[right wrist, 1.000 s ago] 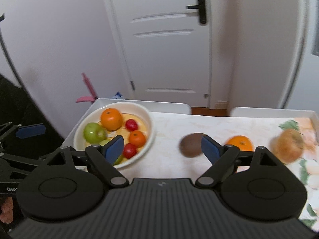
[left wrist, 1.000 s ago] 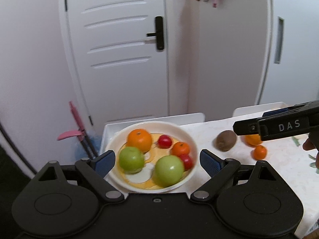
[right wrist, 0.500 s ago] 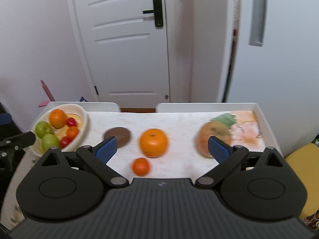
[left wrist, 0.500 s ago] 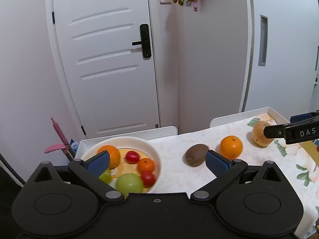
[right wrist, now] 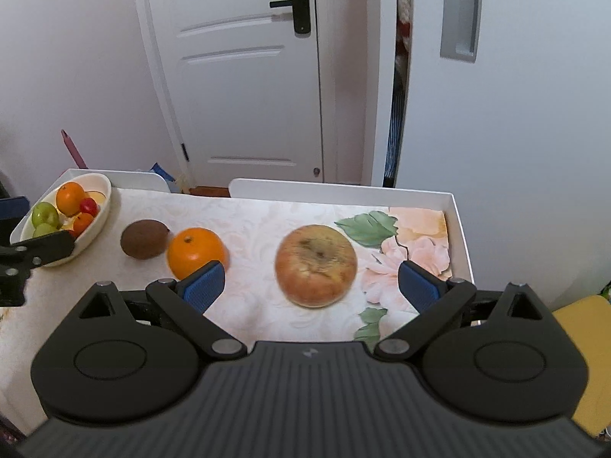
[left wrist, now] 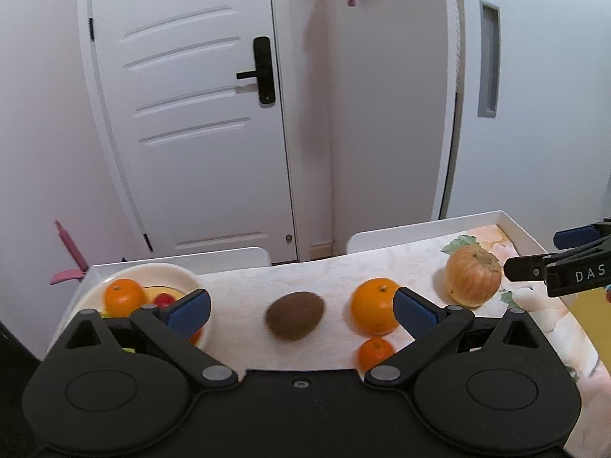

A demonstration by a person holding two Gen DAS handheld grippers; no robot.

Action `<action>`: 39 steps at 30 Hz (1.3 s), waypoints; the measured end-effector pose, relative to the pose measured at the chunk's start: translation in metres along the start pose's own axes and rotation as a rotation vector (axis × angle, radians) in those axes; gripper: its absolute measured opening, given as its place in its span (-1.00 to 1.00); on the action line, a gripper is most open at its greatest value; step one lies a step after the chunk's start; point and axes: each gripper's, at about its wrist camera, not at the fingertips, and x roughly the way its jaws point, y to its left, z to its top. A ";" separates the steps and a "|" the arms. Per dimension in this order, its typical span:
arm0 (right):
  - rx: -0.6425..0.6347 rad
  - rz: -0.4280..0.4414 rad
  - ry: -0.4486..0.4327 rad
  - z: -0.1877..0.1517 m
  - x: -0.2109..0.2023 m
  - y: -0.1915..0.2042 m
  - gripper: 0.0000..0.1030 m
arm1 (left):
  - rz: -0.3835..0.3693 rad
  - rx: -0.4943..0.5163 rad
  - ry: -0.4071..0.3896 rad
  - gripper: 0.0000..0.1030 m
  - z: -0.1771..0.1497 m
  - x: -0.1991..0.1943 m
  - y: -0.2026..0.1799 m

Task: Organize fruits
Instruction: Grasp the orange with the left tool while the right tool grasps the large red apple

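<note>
above the table (right wrist: 236, 225), both grippers tilt downward, jaws spread wide.

The right gripper (right wrist: 310, 284), with blue pads on black fingers, hangs with its jaws spread wide over a white-rimmed table (right wrist: 343, 187) covered by a flower-printed cloth, nothing gripped. A large, blotchy reddish-yellow apple (right wrist: 316, 265) lies just beyond the pads, with a big round orange (right wrist: 195, 252) and a brown kiwi (right wrist: 144, 243) to its left. At far left a cream oval bowl (right wrist: 100, 212) holds green apples, an orange and small red fruits.
</note>
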 end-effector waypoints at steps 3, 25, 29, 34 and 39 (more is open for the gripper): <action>0.000 0.025 0.009 -0.002 0.012 -0.013 1.00 | -0.005 0.006 0.006 1.00 -0.001 0.019 -0.017; 0.009 0.159 0.054 -0.006 0.072 -0.032 1.00 | -0.058 0.074 0.115 0.33 -0.021 0.122 -0.070; 0.003 0.166 0.053 -0.005 0.076 -0.030 1.00 | -0.062 0.072 0.116 0.29 -0.022 0.124 -0.070; -0.001 0.172 0.053 -0.004 0.081 -0.028 1.00 | -0.062 0.075 0.118 0.28 -0.022 0.122 -0.070; -0.014 0.176 0.065 -0.003 0.085 -0.024 0.89 | -0.054 0.070 0.116 0.27 -0.023 0.120 -0.069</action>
